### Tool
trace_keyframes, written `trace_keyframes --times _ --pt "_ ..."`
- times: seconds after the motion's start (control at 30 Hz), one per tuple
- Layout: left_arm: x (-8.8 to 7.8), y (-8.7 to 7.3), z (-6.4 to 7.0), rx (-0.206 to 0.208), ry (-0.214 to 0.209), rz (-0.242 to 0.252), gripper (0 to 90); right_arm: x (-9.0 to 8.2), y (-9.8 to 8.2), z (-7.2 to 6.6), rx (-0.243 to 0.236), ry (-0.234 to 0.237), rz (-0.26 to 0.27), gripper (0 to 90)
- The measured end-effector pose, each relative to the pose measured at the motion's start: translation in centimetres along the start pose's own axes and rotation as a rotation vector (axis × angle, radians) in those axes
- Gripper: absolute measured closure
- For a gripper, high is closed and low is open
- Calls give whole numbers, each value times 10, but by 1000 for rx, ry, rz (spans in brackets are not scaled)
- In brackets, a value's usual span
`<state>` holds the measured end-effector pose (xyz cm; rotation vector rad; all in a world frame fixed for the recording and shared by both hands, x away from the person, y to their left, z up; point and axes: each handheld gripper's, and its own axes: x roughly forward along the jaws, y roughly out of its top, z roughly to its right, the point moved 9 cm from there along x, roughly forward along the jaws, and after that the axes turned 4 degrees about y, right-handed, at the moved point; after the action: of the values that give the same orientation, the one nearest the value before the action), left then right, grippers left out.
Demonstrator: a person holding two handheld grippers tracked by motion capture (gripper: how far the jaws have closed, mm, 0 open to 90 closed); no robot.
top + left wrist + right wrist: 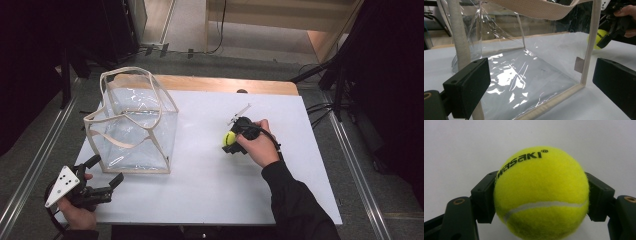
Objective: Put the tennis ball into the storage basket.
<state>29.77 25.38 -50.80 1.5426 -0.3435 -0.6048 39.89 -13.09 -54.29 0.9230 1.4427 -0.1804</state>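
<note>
— Yellow tennis ball, is it picked up?
— Yes, the right gripper has both jaws pressed against it, right of centre on the white tabletop.
— And the clear bag?
— Standing upright at the left, apart from the ball, seemingly with nothing in it. The left gripper waits near its near corner, jaws wide. I'd guess bagging remains.

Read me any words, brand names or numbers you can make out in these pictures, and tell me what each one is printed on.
"wasaki" followed by a small ® mark: black print on the yellow tennis ball, clamped in the right hand-held gripper; its first letters curve out of sight.
The clear bag bears a small tag, but no text is legible on it.
</note>
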Motion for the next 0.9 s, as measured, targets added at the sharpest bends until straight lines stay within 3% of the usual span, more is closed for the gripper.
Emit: trace_keyframes --times 0.9 --pt "0 0 0 0 1 0 13 8 30 -28 -62 37 10 239"
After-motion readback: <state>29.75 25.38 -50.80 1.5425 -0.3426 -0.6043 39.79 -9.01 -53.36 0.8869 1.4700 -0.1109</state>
